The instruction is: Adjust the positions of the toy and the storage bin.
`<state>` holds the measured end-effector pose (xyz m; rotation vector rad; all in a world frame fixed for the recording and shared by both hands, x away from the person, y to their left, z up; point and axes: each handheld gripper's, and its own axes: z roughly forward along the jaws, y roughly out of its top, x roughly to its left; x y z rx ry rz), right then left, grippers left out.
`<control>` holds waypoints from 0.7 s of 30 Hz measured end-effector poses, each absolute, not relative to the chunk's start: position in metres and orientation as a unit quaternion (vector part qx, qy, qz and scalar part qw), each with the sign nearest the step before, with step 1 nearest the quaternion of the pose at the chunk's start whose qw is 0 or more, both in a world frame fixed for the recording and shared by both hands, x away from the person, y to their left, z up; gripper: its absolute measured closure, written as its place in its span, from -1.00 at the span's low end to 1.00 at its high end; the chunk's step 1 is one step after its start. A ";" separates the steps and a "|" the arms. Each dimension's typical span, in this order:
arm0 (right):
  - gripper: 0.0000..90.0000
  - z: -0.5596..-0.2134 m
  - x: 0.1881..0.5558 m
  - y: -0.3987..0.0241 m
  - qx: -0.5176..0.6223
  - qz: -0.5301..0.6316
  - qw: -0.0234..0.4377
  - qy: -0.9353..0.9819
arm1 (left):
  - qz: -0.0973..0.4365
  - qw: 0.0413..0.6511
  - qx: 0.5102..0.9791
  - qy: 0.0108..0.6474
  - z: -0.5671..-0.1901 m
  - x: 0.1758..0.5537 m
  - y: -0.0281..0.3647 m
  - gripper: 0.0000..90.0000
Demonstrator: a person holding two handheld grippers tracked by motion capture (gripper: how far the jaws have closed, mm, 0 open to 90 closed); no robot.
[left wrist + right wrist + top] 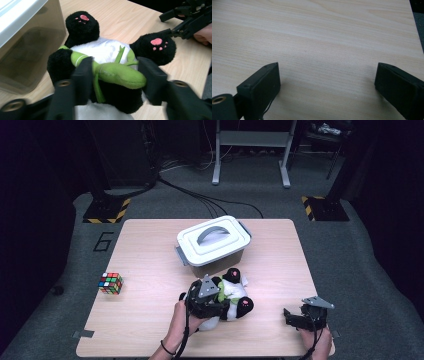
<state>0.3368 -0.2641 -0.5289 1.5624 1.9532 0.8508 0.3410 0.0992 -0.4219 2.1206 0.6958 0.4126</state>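
A black-and-white plush panda (236, 296) lies on its back on the wooden table (145, 250), just in front of the lidded box. It holds a green plush stalk (117, 73) across its belly, and its pink-padded feet (157, 42) point away. My left gripper (216, 296) is over its middle. In the left gripper view the two black jaws of my left gripper (115, 75) press on the stalk and the body from both sides. My right gripper (291, 316) rests near the table's front right corner. Its jaws (327, 80) stand wide apart over bare wood.
A white-lidded plastic box (214, 240) with a grey handle stands at the middle back of the table, close behind the panda; its translucent wall (25, 42) is near the left jaw. A colour cube (110, 283) sits at the left edge.
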 end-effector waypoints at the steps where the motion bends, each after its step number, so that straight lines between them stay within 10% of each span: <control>1: -0.87 -0.529 0.337 -0.264 0.573 0.312 0.247 0.716 | 0.170 0.424 0.846 0.274 -0.422 0.340 0.100 0.45; 21: -0.87 -0.529 0.337 -0.264 0.574 0.312 0.247 0.716 | 0.109 0.409 0.879 0.219 -0.414 0.335 0.162 0.68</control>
